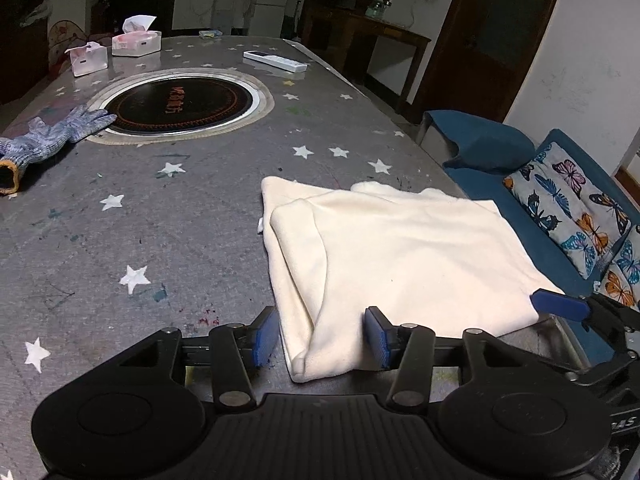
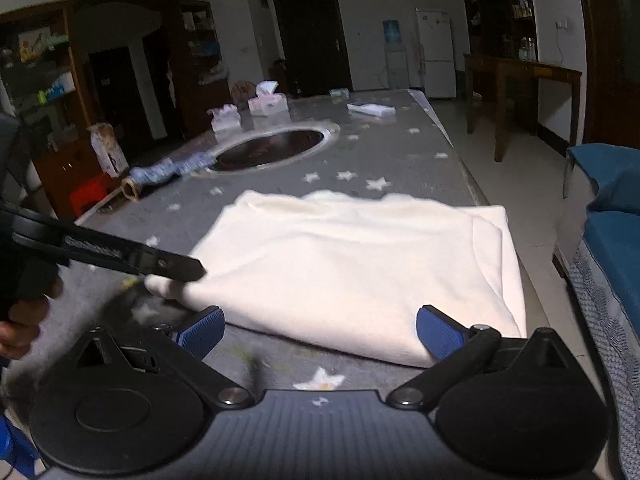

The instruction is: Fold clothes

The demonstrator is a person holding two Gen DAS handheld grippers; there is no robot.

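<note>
Both grippers' fingers (image 1: 267,334) stand apart, gripping nothing (folded cream garment (image 1: 400,252) lies between them).

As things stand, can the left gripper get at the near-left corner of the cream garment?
Probably yes. The left gripper stands open with the folded cream garment's near-left corner lying between its blue pads; nothing blocks it. The right gripper is off at the other near corner.

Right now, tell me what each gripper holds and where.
Nothing is held. The left gripper stands open around the folded cream fleece garment's near corner; the right gripper is open at its near edge.
</note>
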